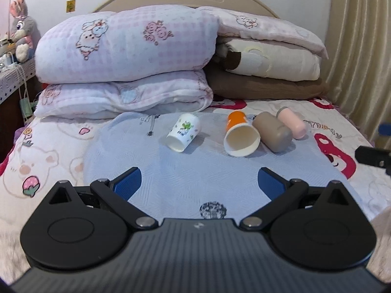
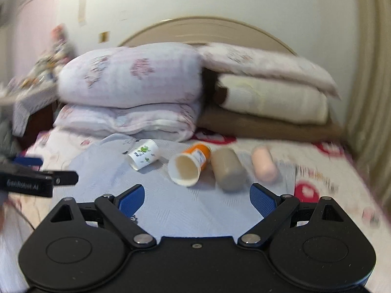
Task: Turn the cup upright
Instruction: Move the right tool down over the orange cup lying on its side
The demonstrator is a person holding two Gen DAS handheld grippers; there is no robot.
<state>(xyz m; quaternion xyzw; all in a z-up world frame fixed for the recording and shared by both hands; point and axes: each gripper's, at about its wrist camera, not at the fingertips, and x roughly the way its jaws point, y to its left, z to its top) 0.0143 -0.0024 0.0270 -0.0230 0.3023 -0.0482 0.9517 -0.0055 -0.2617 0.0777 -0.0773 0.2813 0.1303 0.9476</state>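
Observation:
Four cups lie on their sides on a pale blue mat (image 1: 185, 175) on the bed. From left: a white cup with green print (image 1: 183, 131) (image 2: 144, 157), an orange paper cup (image 1: 240, 134) (image 2: 189, 163) with its mouth toward me, a grey-brown cup (image 1: 272, 131) (image 2: 228, 169) and a pink cup (image 1: 292, 120) (image 2: 264, 163). My left gripper (image 1: 199, 183) is open and empty, short of the cups. My right gripper (image 2: 196, 199) is open and empty, just short of the orange and grey-brown cups. The right wrist view is blurred.
Folded pink quilts (image 1: 127, 56) and cream and brown blankets (image 1: 268, 70) are stacked behind the cups against the headboard. A nightstand with a plush rabbit (image 1: 22, 29) stands left. A curtain (image 1: 361, 48) hangs right. Each gripper shows at the other view's edge (image 1: 374, 157) (image 2: 36, 178).

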